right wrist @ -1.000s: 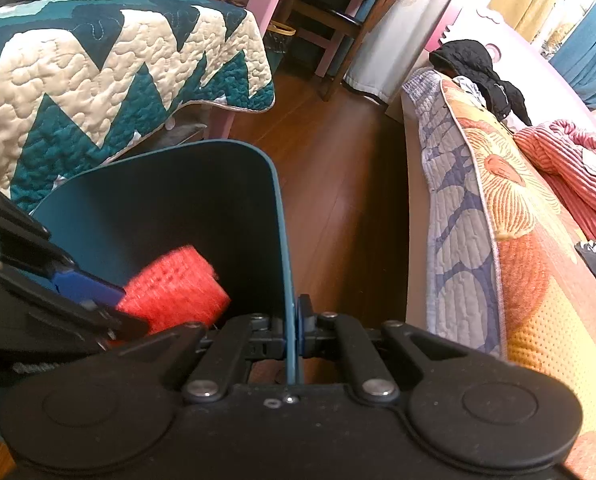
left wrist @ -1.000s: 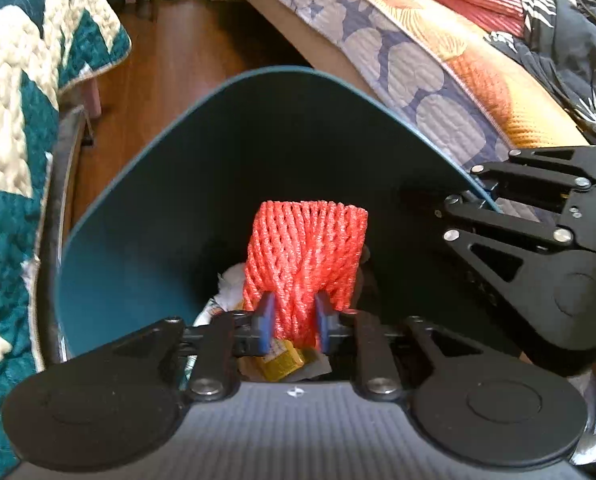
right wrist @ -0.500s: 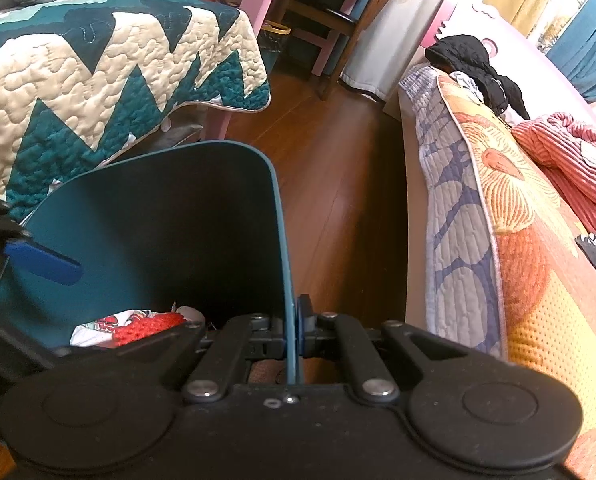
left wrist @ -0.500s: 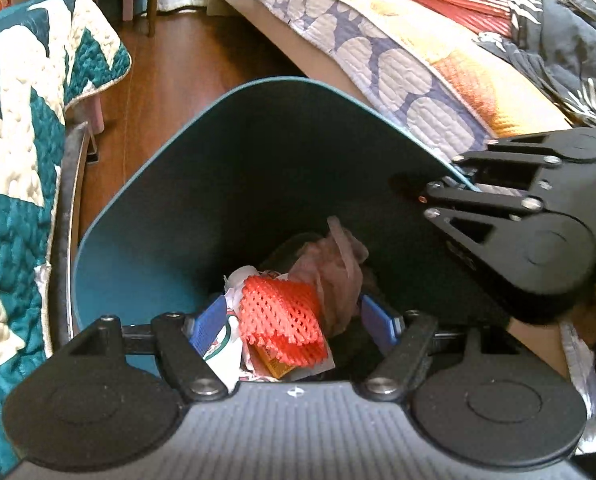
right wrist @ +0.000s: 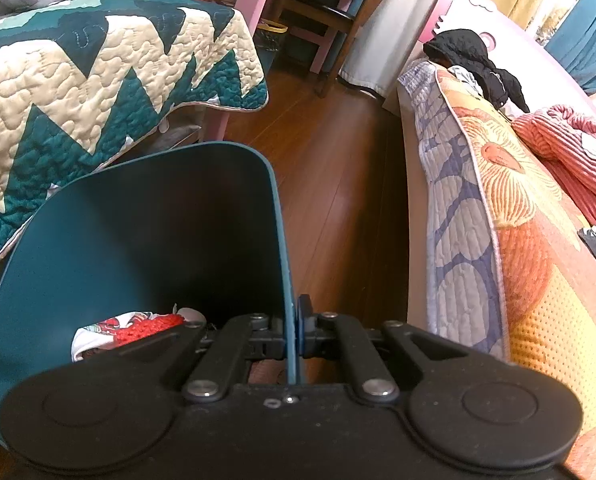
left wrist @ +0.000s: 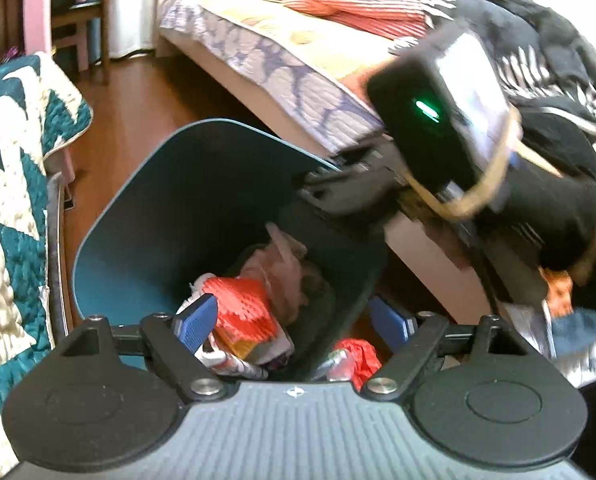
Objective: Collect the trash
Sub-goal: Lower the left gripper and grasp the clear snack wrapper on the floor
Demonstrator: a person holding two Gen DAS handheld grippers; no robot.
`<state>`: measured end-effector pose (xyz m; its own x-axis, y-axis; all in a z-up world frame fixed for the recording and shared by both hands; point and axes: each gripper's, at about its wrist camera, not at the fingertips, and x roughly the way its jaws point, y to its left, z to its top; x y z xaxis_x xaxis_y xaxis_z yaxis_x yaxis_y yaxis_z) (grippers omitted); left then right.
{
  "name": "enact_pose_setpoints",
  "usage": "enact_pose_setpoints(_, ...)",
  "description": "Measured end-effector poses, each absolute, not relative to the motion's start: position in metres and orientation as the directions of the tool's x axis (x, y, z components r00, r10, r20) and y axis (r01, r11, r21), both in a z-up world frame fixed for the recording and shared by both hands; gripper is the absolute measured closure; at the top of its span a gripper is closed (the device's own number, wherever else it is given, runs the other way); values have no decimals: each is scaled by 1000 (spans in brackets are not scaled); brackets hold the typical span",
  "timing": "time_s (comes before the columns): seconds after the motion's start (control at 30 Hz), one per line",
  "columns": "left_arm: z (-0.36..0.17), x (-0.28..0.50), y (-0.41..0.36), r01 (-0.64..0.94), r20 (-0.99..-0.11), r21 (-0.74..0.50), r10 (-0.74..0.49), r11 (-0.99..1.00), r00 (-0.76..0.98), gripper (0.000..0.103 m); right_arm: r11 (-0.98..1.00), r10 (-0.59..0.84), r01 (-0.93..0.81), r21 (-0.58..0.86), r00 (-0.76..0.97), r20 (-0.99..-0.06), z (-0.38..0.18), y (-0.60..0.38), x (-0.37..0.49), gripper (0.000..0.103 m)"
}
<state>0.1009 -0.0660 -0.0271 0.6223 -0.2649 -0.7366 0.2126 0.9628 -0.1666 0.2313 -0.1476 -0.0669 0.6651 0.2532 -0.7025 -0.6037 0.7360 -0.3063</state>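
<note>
The red foam net [left wrist: 239, 312] lies inside the teal bin [left wrist: 145, 216], on top of the other trash: a pinkish plastic bag [left wrist: 285, 264] just beside it and some printed wrappers [left wrist: 233, 360] under it. In the right wrist view we see only a strip of the net [right wrist: 149, 326] low in the bin [right wrist: 117, 248]. The left tool [left wrist: 298, 322] is above the near part of the bin; its jaws are opening and nothing is between the blue pads [left wrist: 195, 320], so we judge that the drop is done and the step in hand is to draw this tool clear. To do it well, we think we should lift it upward first, so that the wide pads do not catch the bin's near wall, and only then go for the next piece. One red scrap [left wrist: 358, 354] shows low between the pads; it seems to lie outside the bin wall, on the floor, but we cannot tell for sure. It may be the next thing to collect. The right tool [right wrist: 295, 334] is clamped on the rim of the bin, with the thin wall pinched between its pads. We should keep this grip firm and the bin steady, tilted toward us as it is, because the bin stands in the narrow floor space between the bed [right wrist: 478, 220] and the zigzag quilt [right wrist: 97, 80], and a loose grip could let it tip.
</note>
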Motion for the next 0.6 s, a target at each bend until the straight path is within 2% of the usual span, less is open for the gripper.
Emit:
enact_pose_setpoints(0.07, -31, 91, -75, 238, -736, -149, -268, 960, 621, 7, 741, 252, -600, -302, 665, -703, -67, -149, 233, 98)
enact_pose_setpoints(0.13, -39, 81, -84, 264, -736, -126, -268, 956, 621, 3, 748, 246, -591, -302, 669, -702, -68, -151, 235, 98)
enact_pose_setpoints(0.27, -62, 72, -101, 298, -771, -119, -277, 947, 574, 3, 775, 222, -562, -291, 672, -706, -70, -155, 243, 99)
enact_pose_setpoints(0.3, -69, 71, -105, 299, -783, -115, -271, 947, 560, 0, 779, 218, -557, -290, 673, -707, -71, -156, 244, 99)
enact_pose_setpoints(0.4, -86, 63, -123, 335, -761, 24, -200, 942, 617, 0, 795, 226, -550, -255, 659, -717, -70, -161, 249, 98)
enact_pose_setpoints(0.6, -105, 51, -142, 344, -710, 167, -130, 924, 693, 0, 791, 236, -557, -253, 659, -714, -69, -160, 249, 98)
